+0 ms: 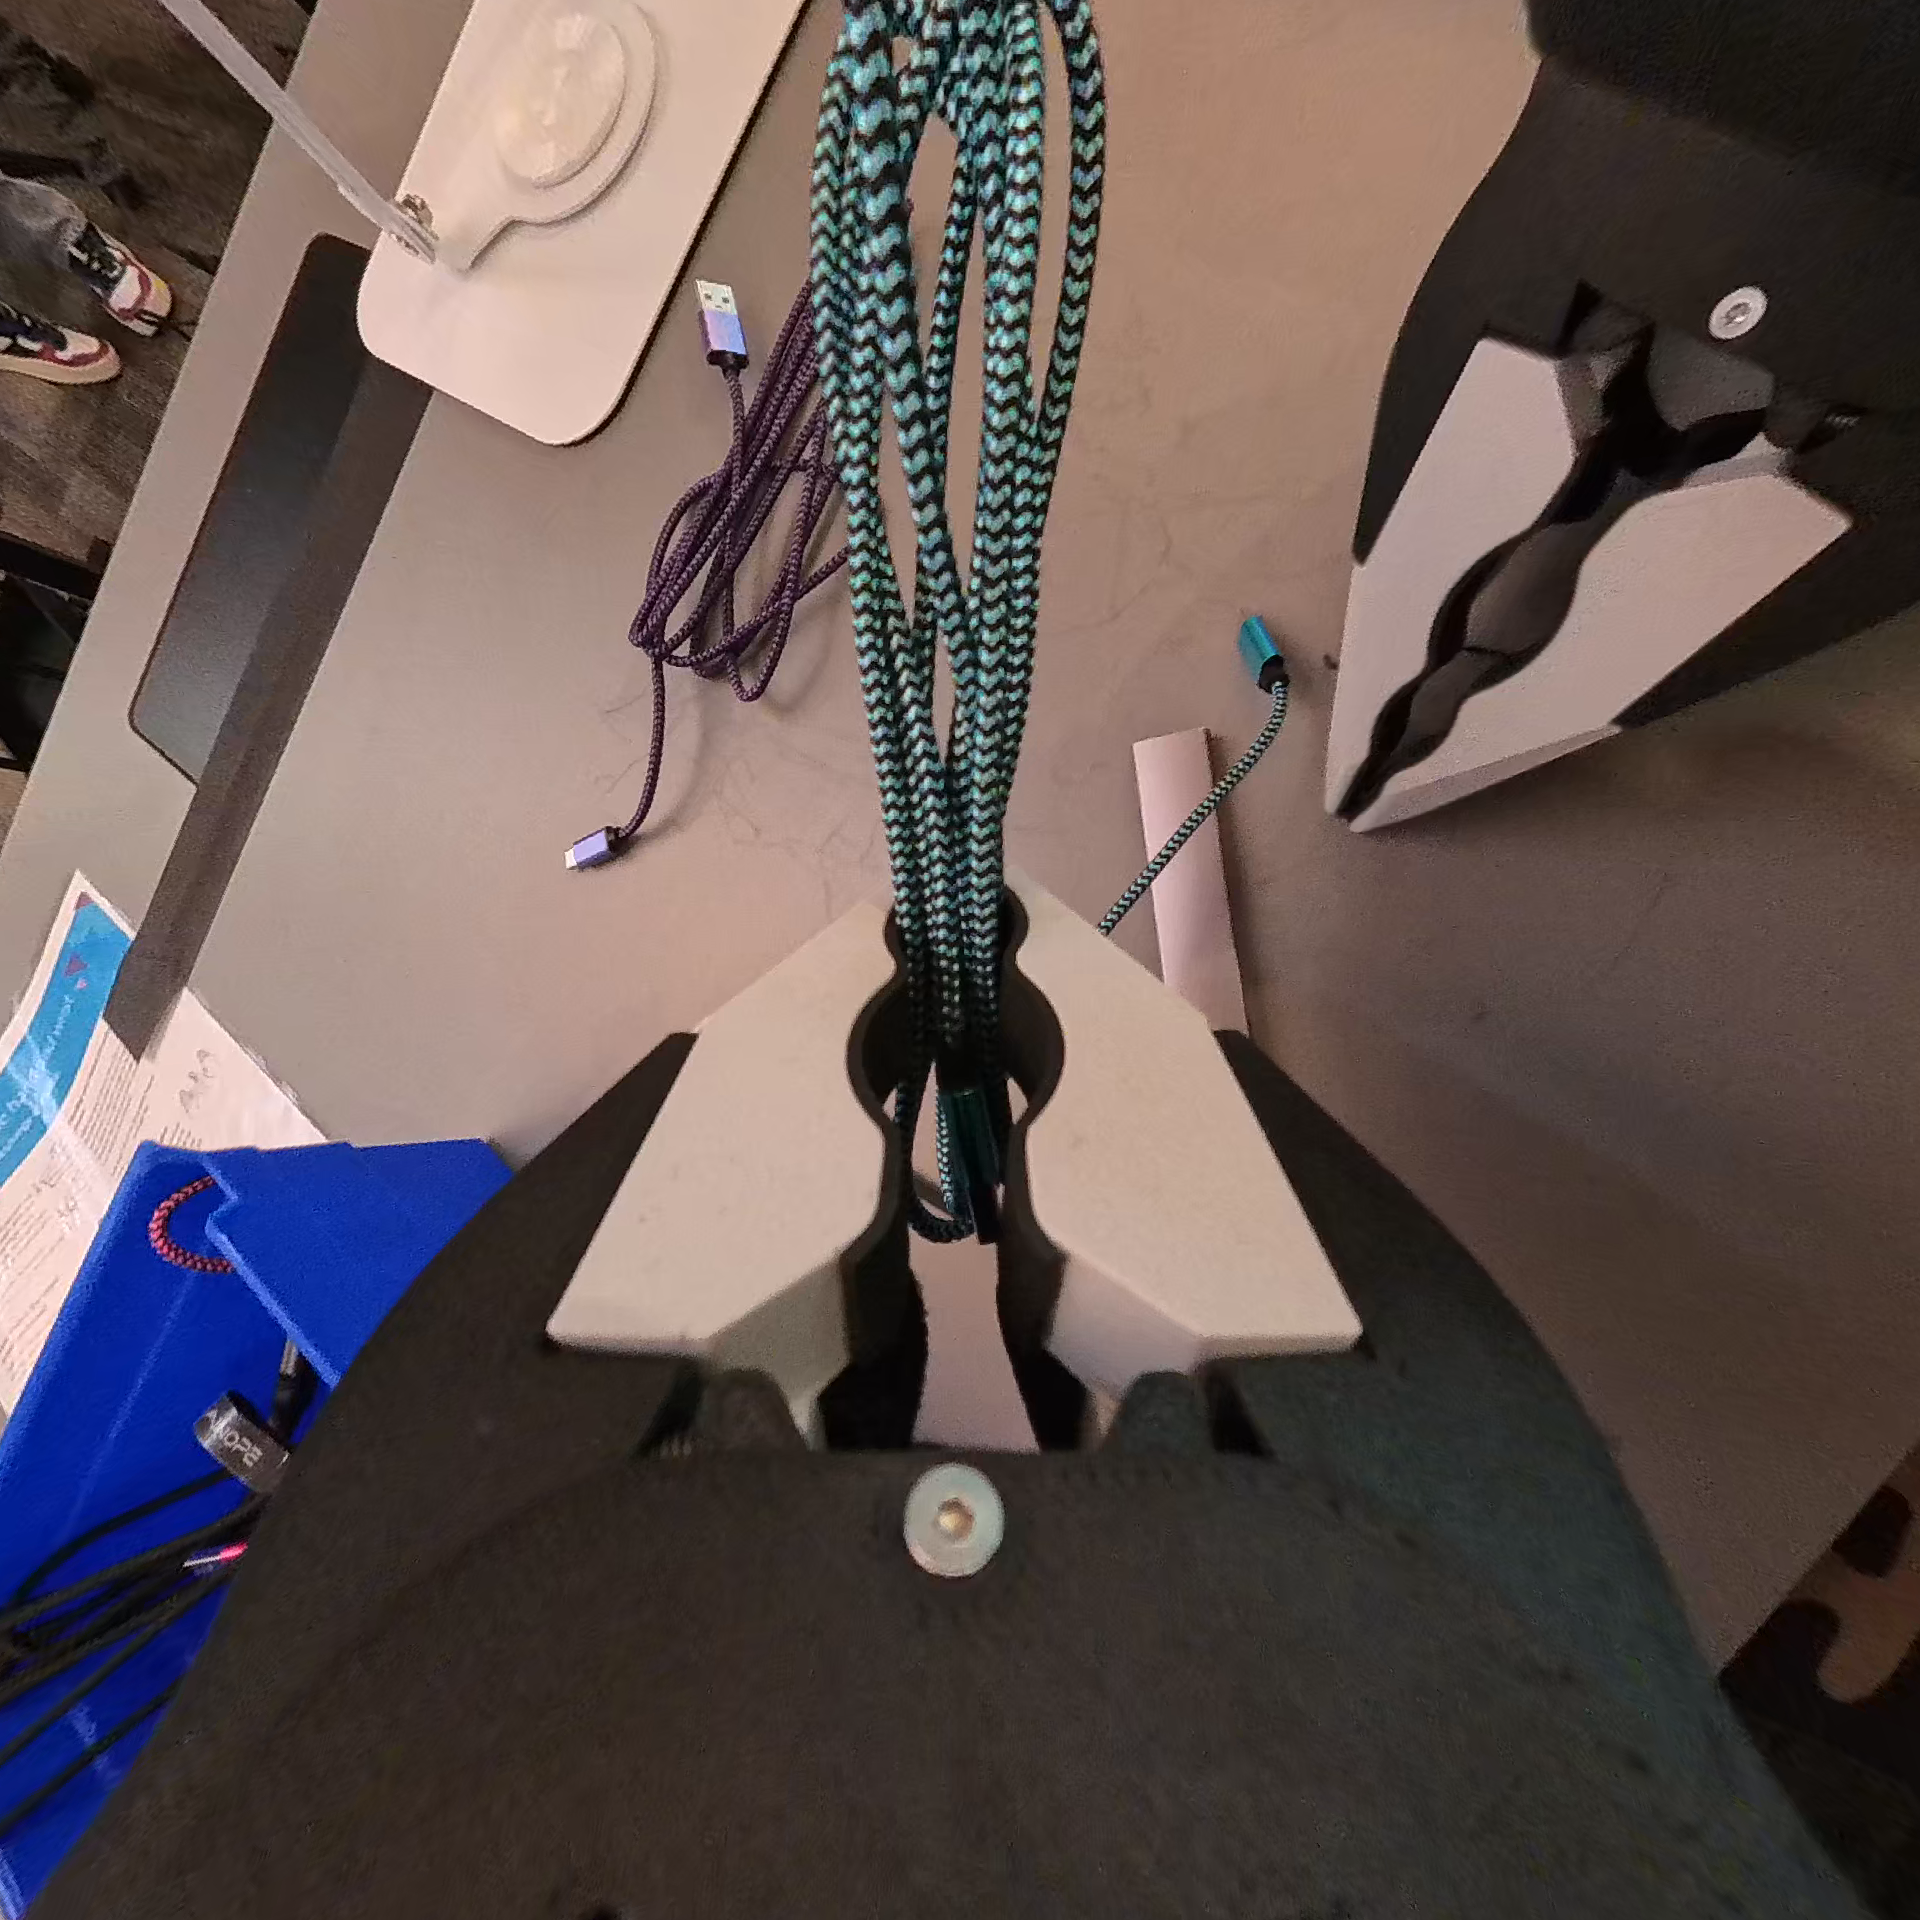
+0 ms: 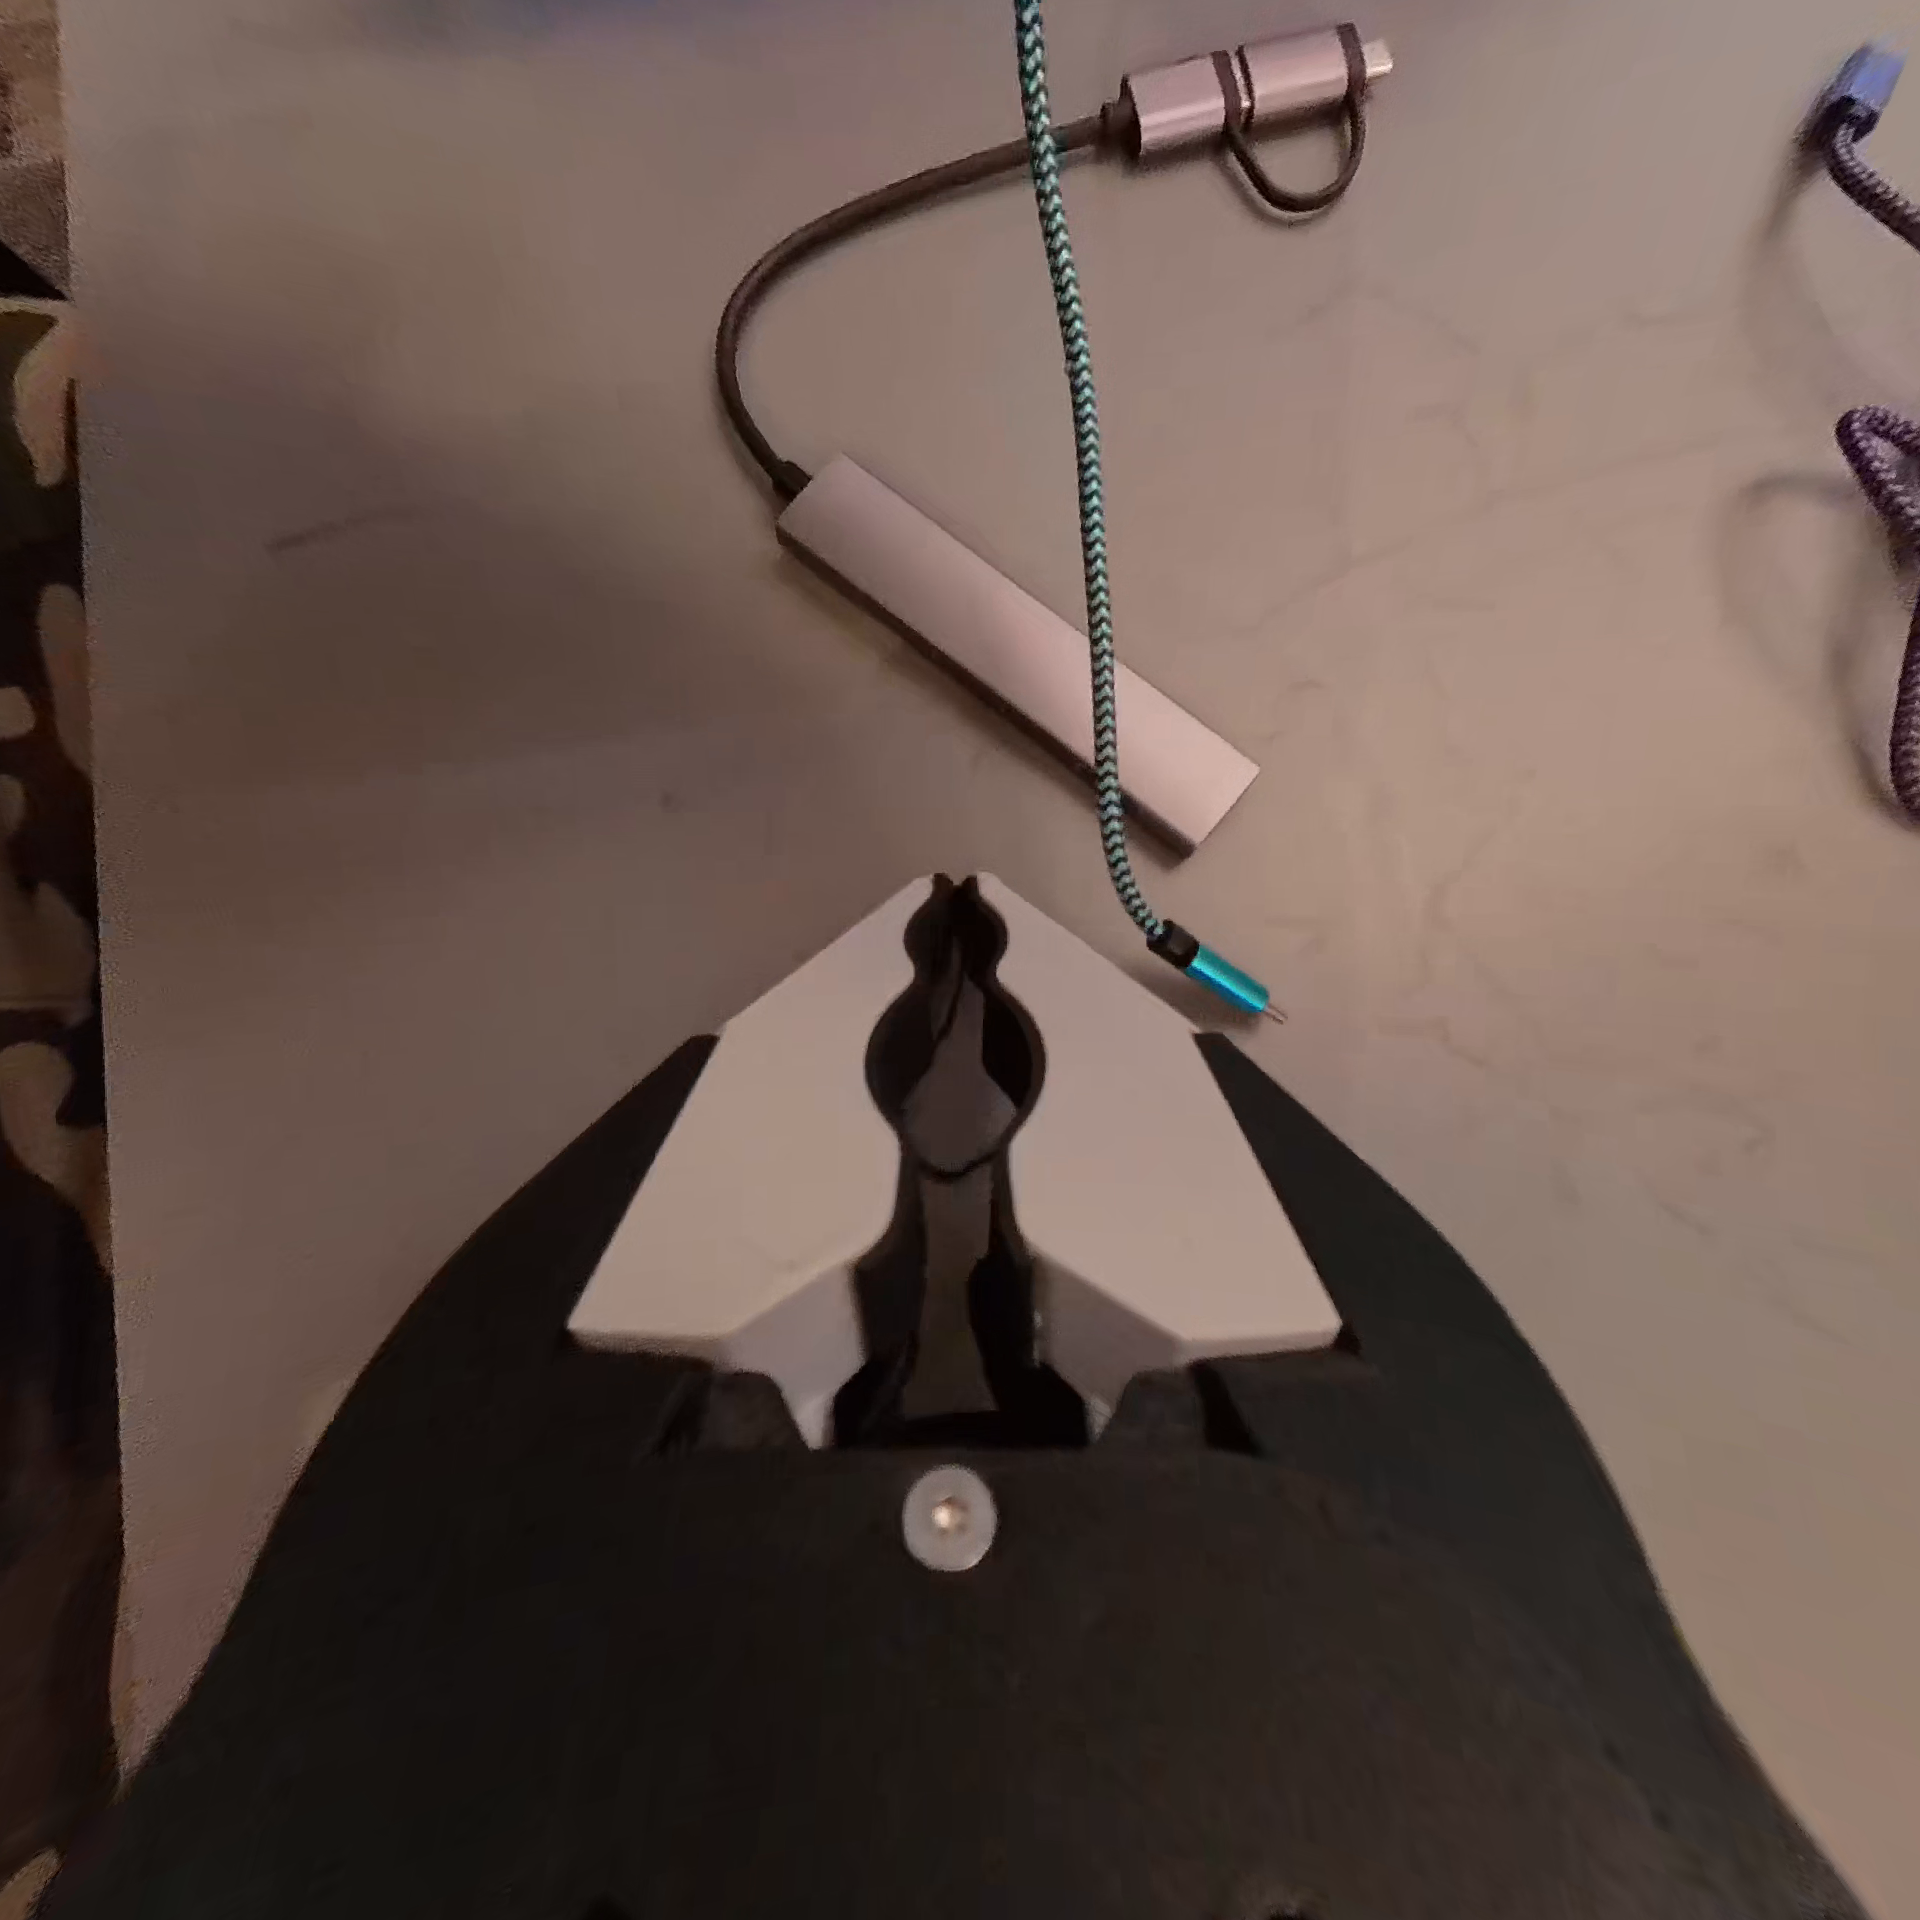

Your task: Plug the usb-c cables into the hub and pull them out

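No plug sits in the flat silver hub (image 2: 1013,649) yet, so all the plugging and pulling is left. The left hand-held gripper (image 1: 954,935) squeezes a bunch of bumpy teal cable (image 1: 951,468) above the counter (image 1: 1455,1143). The right hand-held gripper (image 2: 956,883) is clenched on nothing. The shiny blue plug (image 2: 1216,975) dangles just beside it, near the hub.

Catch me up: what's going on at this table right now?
The left gripper has its jaws shut on a bundled teal-and-black braided cable, lifted off the grey table. One teal-sleeved plug dangles beside the slim silver USB hub, not plugged in. The right gripper hovers near it, jaws shut and empty. A purple braided cable lies loose.
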Tool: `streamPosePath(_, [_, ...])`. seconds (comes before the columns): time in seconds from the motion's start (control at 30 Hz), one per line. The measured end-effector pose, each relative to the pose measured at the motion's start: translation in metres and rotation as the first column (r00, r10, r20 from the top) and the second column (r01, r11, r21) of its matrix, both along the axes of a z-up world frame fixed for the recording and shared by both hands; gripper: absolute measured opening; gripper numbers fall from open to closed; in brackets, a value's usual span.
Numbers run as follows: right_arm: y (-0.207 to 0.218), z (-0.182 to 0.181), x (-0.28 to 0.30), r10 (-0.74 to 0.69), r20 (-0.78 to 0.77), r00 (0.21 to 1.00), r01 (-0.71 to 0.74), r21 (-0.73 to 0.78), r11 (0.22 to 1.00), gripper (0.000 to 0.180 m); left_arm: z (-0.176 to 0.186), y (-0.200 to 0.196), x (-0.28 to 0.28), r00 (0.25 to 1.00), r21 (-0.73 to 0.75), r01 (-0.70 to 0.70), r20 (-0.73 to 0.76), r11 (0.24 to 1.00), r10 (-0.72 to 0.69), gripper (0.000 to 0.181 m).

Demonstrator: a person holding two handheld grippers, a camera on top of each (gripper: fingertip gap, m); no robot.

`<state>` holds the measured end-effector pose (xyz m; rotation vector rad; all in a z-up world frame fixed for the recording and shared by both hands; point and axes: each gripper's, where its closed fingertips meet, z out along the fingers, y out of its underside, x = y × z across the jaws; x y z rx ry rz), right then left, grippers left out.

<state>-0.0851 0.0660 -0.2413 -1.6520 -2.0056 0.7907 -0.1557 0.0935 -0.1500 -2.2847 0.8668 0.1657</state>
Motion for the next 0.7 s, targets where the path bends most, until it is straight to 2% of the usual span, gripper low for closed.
streamPosePath(0.13, [0.0,0.001,-0.002,0.017,0.022,1.0,-0.018,0.017,1.0,0.0,0.0,-0.001,-0.003,1.0,0.006,-0.008,0.009,1.0,0.008,0.006])
streamPosePath(0.27, [-0.006,0.034,-0.005,0.036,-0.11,0.993,-0.046,-0.086,0.995,0.0,0.0,-0.002,-0.006,1.0,0.007,-0.016,0.015,1.0,0.016,0.006])
streamPosePath(0.37, [-0.005,0.095,0.001,-0.035,-0.352,0.935,-0.093,-0.341,0.935,0.0,0.002,-0.001,-0.009,1.0,0.01,-0.024,0.015,1.0,0.024,0.007])
streamPosePath(0.43, [0.019,0.12,0.014,-0.176,-0.435,0.883,-0.06,-0.476,0.878,0.0,0.003,-0.001,-0.009,1.0,0.014,-0.024,0.015,1.0,0.024,0.007])
streamPosePath(0.5, [0.042,0.113,0.03,-0.262,-0.423,0.867,-0.004,-0.531,0.847,0.0,0.004,-0.001,-0.008,1.0,0.014,-0.022,0.02,1.0,0.022,0.007])
streamPosePath(0.6, [0.046,0.115,0.046,-0.299,-0.443,0.845,-0.029,-0.596,0.803,0.0,0.0,0.0,-0.002,1.0,0.004,-0.011,0.026,1.0,0.01,0.006])
streamPosePath(0.7, [0.041,0.132,0.05,-0.272,-0.507,0.818,-0.064,-0.55,0.833,0.0,-0.006,0.002,0.007,1.0,-0.014,0.007,0.021,1.0,-0.007,0.006])
